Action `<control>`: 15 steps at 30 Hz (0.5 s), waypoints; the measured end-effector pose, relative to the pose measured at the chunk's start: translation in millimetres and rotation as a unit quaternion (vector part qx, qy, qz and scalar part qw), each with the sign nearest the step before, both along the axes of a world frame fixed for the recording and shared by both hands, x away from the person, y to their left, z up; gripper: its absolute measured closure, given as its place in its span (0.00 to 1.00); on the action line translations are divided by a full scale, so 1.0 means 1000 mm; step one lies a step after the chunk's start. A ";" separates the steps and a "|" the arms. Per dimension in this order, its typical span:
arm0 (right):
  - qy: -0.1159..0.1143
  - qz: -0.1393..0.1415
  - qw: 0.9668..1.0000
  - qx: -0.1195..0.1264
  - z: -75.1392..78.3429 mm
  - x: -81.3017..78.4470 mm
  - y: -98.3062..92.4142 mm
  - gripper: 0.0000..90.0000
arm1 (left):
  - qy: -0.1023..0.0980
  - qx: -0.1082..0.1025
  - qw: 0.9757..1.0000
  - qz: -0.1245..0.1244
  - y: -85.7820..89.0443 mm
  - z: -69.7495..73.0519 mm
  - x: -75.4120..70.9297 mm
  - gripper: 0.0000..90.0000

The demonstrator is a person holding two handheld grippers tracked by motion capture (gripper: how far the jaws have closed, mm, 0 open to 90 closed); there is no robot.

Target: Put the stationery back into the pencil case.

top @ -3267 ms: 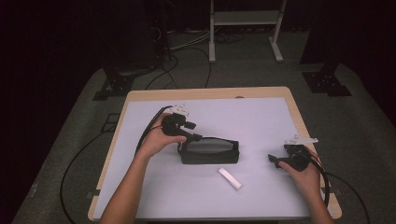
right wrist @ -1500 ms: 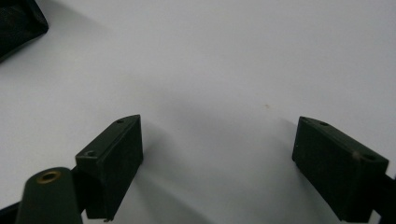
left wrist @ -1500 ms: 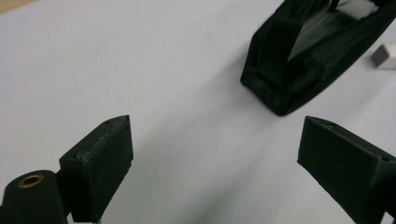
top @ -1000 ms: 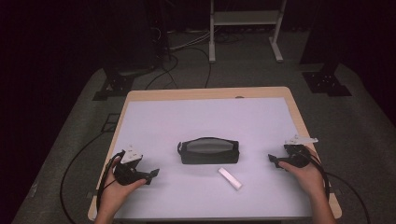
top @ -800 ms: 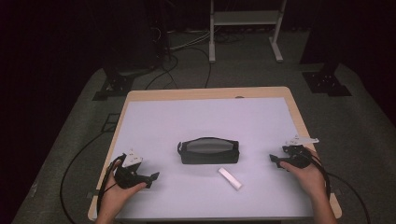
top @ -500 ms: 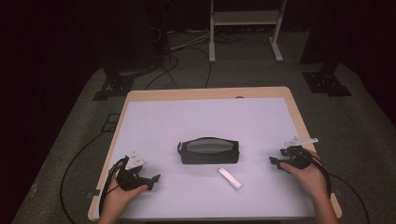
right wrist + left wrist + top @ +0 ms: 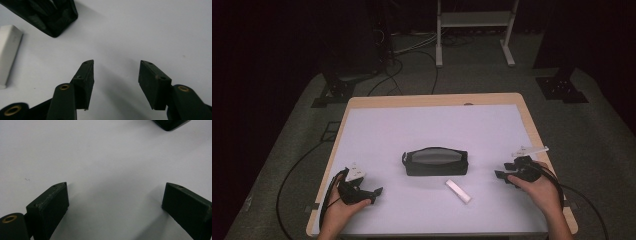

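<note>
The right gripper (image 7: 501,176) has just been narrowing its jaws to a half-spread gap with nothing between them — likely readying for the small white rectangular block (image 7: 458,191), just in front of the black zippered pouch (image 7: 435,161) — while the left gripper (image 7: 378,191) rests wide apart, empty.

Left hand (image 7: 343,210) comes in from the bottom, forearm short in frame, wrapped round the left gripper (image 7: 376,192), which points toward the other hand. Its jaws stand wide apart with nothing between them, tips low over the bench (image 7: 105,170). Right hand (image 7: 542,189) comes in from the bottom too, holding the right gripper (image 7: 501,175) aimed back at the left one. Its jaws have just been closing, now part-way apart, nothing between them. Cables trail from both grippers.
</note>
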State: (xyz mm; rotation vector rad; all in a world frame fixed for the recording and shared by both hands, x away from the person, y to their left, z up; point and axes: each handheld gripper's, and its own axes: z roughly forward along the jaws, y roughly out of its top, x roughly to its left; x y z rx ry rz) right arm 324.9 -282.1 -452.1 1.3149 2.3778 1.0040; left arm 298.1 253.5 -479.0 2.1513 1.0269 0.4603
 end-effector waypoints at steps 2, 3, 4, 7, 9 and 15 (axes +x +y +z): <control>0.002 0.001 1.000 0.002 0.002 -0.001 0.003 0.53 | 0.000 0.000 1.000 0.000 0.000 0.000 0.000 0.07; 0.005 0.004 1.000 0.004 0.003 -0.002 0.004 0.53 | 0.000 0.000 1.000 0.000 0.000 0.000 0.000 0.07; 0.007 0.006 1.000 0.005 0.004 -0.003 0.006 0.54 | 0.000 0.000 1.000 0.000 0.000 0.000 0.000 0.07; 0.011 0.011 1.000 0.006 0.007 -0.005 0.012 0.55 | 0.000 0.000 1.000 0.000 0.000 0.000 0.000 0.07; 0.013 0.017 1.000 0.008 0.009 -0.006 0.016 0.56 | 0.000 0.000 1.000 0.000 0.000 0.000 0.000 0.07; 0.014 0.030 0.999 0.009 0.013 -0.010 0.025 0.58 | 0.000 0.000 1.000 0.000 0.000 0.000 0.000 0.07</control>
